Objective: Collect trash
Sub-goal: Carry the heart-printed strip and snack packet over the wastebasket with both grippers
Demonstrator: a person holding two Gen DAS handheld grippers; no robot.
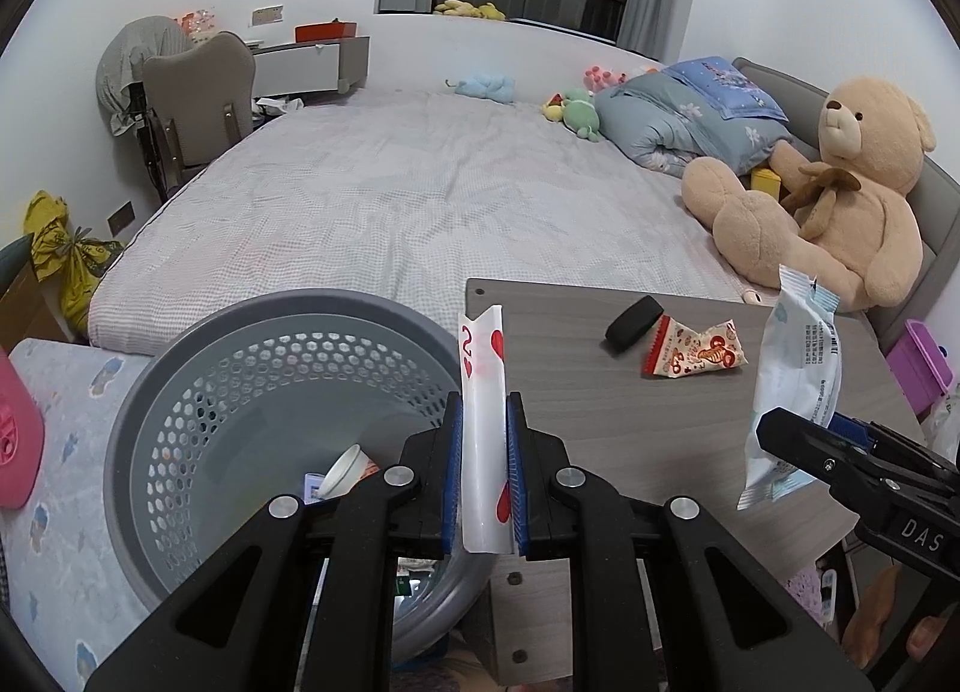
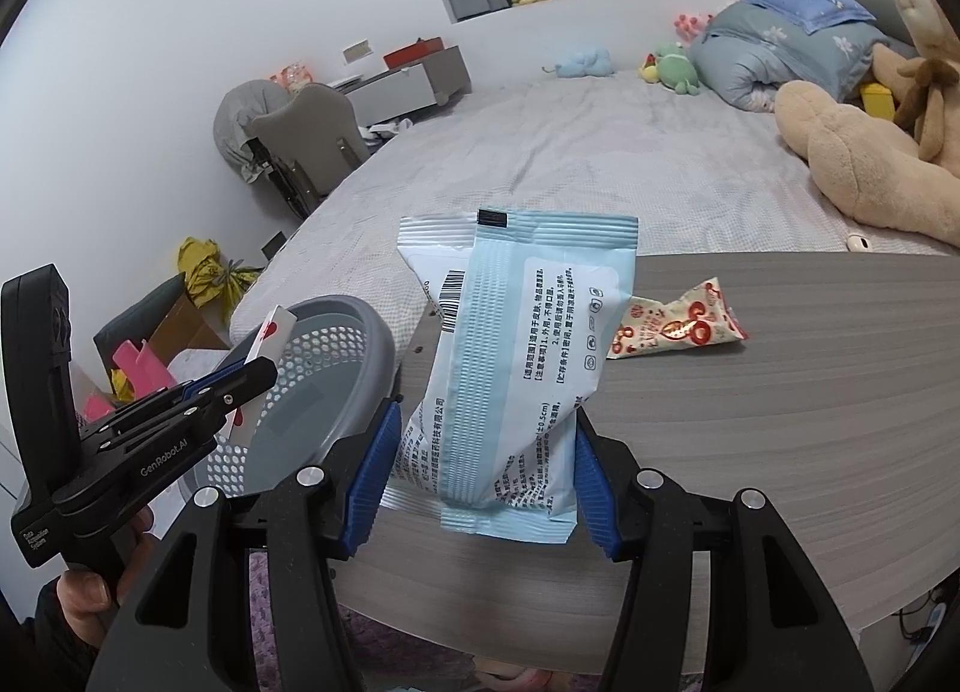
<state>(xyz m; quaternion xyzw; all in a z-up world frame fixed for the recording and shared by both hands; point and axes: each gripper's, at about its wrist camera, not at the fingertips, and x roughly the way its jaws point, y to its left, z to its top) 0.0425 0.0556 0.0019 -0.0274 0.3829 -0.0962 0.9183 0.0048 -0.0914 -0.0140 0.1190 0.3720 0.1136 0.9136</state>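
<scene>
**Carrying two pieces of trash toward the basket**

Holding firm on both sides here. Closest in, the left gripper (image 1: pixel 485 470) has its blue pads pressed onto a bent playing card (image 1: pixel 483 386), a two of hearts standing up between the jaws, right at the rim of the grey basket (image 1: pixel 180 368). The right gripper (image 2: pixel 480 470) is pinching a pale blue wipes packet (image 2: pixel 510 368), held upright above the near edge of the wooden table (image 2: pixel 780 452), clear of the surface.

Down inside the basket there's already a small paper cup (image 1: pixel 348 470) and some other scrap I can't make out, so collection looks well under way. My read: this is the carry-and-drop step. The card looks to sit at the basket's right edge rather than plainly over the opening, so the left hand likely needs a small shift leftward before the jaws spread. The packet has farther to go, across the table corner, and the two tools will be near each other at the rim.

Farther back on the table lie a red-and-white snack wrapper (image 1: pixel 696 356) and a small black object (image 1: pixel 633 326) just beside it; the wrapper looks like the next pick. Beyond that, the bed (image 1: pixel 420 200) and a big teddy bear (image 1: pixel 840 188).
</scene>
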